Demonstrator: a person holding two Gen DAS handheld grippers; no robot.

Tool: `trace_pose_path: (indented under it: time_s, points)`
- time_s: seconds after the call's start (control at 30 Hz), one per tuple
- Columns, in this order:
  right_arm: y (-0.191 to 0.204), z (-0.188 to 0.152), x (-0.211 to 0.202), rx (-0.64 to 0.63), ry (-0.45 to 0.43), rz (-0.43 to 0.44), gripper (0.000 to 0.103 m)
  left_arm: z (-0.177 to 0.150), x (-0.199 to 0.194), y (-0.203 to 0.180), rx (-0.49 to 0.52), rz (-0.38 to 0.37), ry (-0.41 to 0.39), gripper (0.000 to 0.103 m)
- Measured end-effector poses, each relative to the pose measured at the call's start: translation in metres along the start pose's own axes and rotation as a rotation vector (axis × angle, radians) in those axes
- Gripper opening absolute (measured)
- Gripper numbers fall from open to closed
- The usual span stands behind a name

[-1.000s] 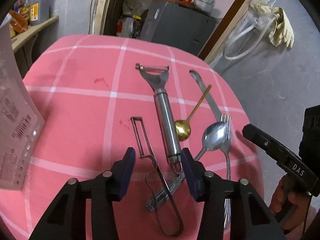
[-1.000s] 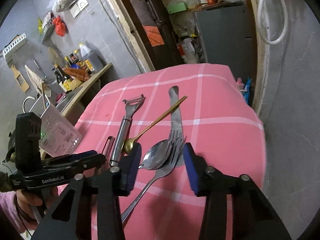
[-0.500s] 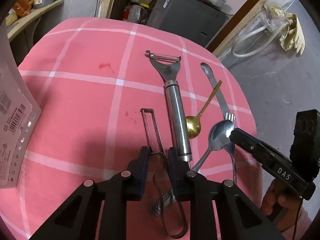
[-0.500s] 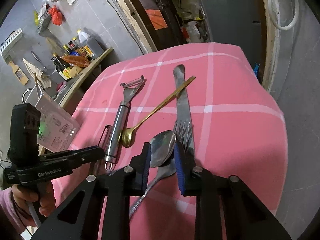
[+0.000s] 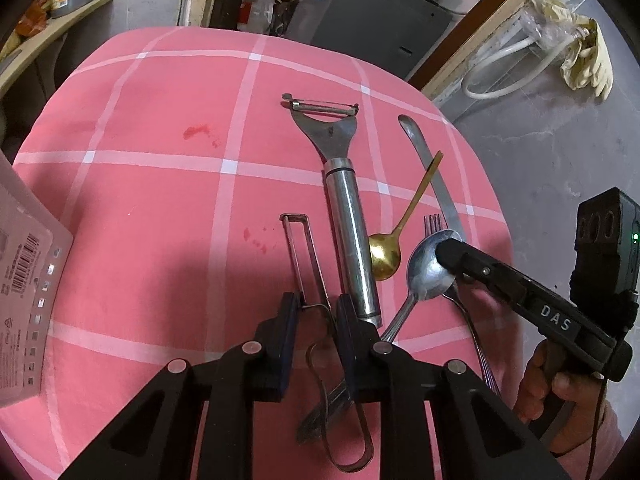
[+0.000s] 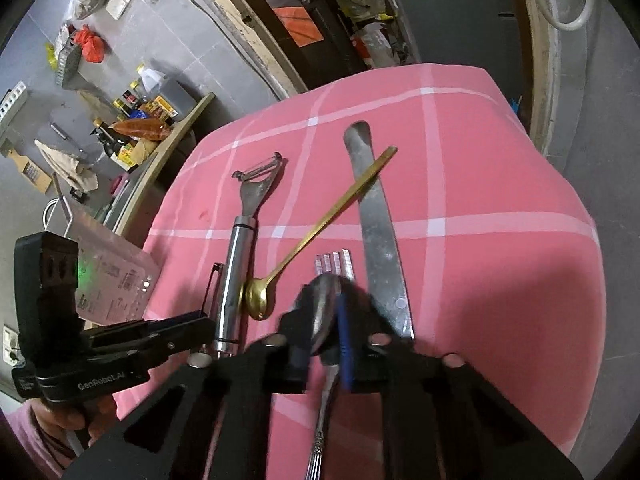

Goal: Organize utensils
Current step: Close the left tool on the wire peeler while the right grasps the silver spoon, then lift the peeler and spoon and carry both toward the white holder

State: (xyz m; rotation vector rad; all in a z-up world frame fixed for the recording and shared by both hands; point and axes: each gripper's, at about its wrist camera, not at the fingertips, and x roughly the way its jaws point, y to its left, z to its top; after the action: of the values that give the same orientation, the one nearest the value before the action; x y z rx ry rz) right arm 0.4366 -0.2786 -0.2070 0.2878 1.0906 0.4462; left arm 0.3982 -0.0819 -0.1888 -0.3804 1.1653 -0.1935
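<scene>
Utensils lie on a pink checked tablecloth (image 5: 160, 208). My left gripper (image 5: 316, 312) is shut on the thin wire peeler (image 5: 300, 256), which also shows in the right wrist view (image 6: 210, 288). My right gripper (image 6: 324, 328) is shut on the silver spoon (image 6: 322, 312) by its bowl; in the left wrist view the spoon (image 5: 428, 276) sits under that gripper's tip (image 5: 448, 250). Beside them lie a steel Y-peeler (image 5: 348, 220), a small gold spoon (image 5: 390, 252), a fork (image 6: 336, 262) and a butter knife (image 6: 376, 224).
A clear plastic box (image 5: 24, 292) with a barcode label stands at the table's left edge. A shelf with bottles (image 6: 140, 116) lies beyond the table. The table's right edge (image 6: 596, 240) drops to a grey floor.
Both grippers moved down and forward and closed: the left onto the wire peeler, the right onto the silver spoon's bowl. The other utensils have not moved.
</scene>
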Motion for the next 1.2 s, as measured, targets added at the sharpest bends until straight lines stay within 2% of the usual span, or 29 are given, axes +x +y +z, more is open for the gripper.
trace_pose_path:
  time_s: [0.2,0.33,0.57,0.73,0.87,0.97,1.07,1.2]
  points:
    - [-0.001,-0.007,-0.008,0.031,-0.015,0.028,0.004,-0.003,0.0,0.004,-0.029,-0.039,0.002,0.018]
    - [0.001,-0.01,-0.018,0.031,-0.037,0.048,0.003,-0.004,0.002,0.002,-0.013,-0.047,0.008,0.019]
    - [0.006,-0.01,-0.023,0.022,-0.046,0.039,0.003,0.014,0.01,0.003,-0.032,-0.068,0.107,0.019]
    - [0.009,-0.009,-0.026,0.01,-0.053,0.025,0.003,0.023,0.015,-0.002,-0.034,-0.047,0.148,0.019]
    - [0.007,-0.009,-0.029,0.009,-0.057,0.016,0.003,0.028,0.02,-0.014,0.002,-0.005,0.162,0.019]
    - [0.01,-0.01,-0.034,0.015,-0.068,0.006,0.003,0.027,0.019,-0.017,0.025,0.007,0.157,0.018]
    - [0.012,-0.013,-0.041,0.014,-0.087,0.002,0.002,0.022,0.013,-0.015,0.03,-0.011,0.137,0.018]
    - [0.026,-0.017,-0.061,-0.028,-0.139,-0.016,0.002,0.009,-0.007,-0.018,0.068,-0.057,0.04,0.018]
